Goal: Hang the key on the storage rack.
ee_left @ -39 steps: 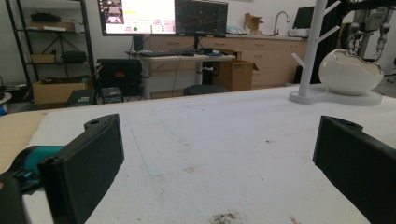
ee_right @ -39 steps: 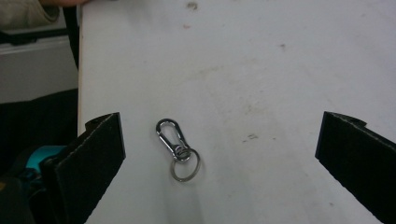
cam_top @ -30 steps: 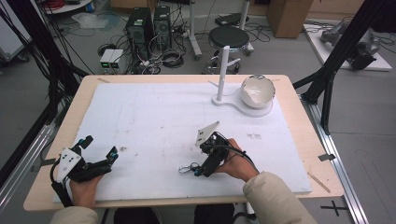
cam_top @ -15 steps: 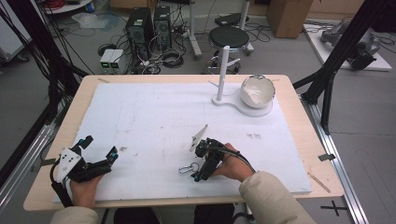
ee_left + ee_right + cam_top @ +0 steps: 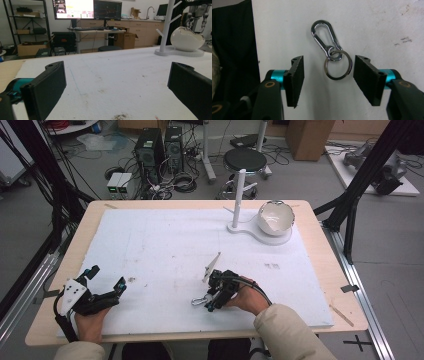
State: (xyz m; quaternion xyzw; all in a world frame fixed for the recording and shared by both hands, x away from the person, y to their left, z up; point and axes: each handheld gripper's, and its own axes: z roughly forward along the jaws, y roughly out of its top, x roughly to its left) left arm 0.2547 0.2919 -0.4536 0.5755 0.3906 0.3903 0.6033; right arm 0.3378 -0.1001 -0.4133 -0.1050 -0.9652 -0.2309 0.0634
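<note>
Close up, key ring [image 5: 337, 65] between gripper [image 5: 328, 75] jaws.

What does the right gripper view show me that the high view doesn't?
Right gripper view: the key ring is linked to the snap hook and lies between the right gripper fingers, clear of both; they have just been closing. High view: the left gripper open at the near left, the white stand and bowl far right. Both: the snap hook on the white sheet.
</note>
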